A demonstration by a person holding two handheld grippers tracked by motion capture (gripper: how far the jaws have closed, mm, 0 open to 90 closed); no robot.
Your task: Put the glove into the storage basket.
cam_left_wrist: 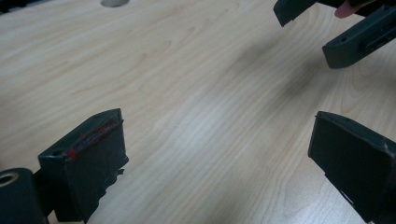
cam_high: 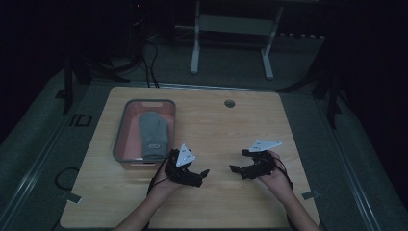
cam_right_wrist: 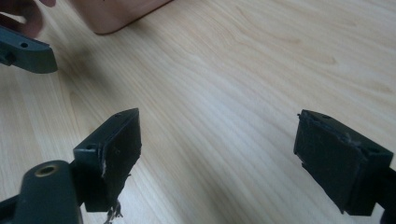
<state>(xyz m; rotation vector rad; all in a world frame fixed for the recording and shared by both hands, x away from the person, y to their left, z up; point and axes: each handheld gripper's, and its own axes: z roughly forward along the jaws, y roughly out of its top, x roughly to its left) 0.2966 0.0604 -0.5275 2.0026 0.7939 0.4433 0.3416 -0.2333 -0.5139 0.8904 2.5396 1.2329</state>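
Both forearms come in from the near edge of the wooden table (cam_high: 221, 115) and angle inward, so the two tools face each other over bare wood. The left gripper (cam_high: 204, 174) sits in an upturned, cupped left hand (cam_high: 166, 182), its grey plate tilted up and its tips pointing across toward the other tool; in the left gripper view its jaws stand wide apart with only tabletop between them, and the other tool's tips show ahead and to the upper right. The right gripper (cam_high: 239, 161) rests in the right hand (cam_high: 275, 177), which holds it from behind and below, wrist bent inward, tips aimed left at its partner; in the right gripper view its jaws are likewise spread wide with nothing between them. The two sets of tips are near one another but apart. Just behind and to the outer side of the left gripper lies a pink tray (cam_high: 121, 130) with a grey rim, and a folded grey cloth (cam_high: 154, 134) lies lengthwise inside it, untouched by either tool.
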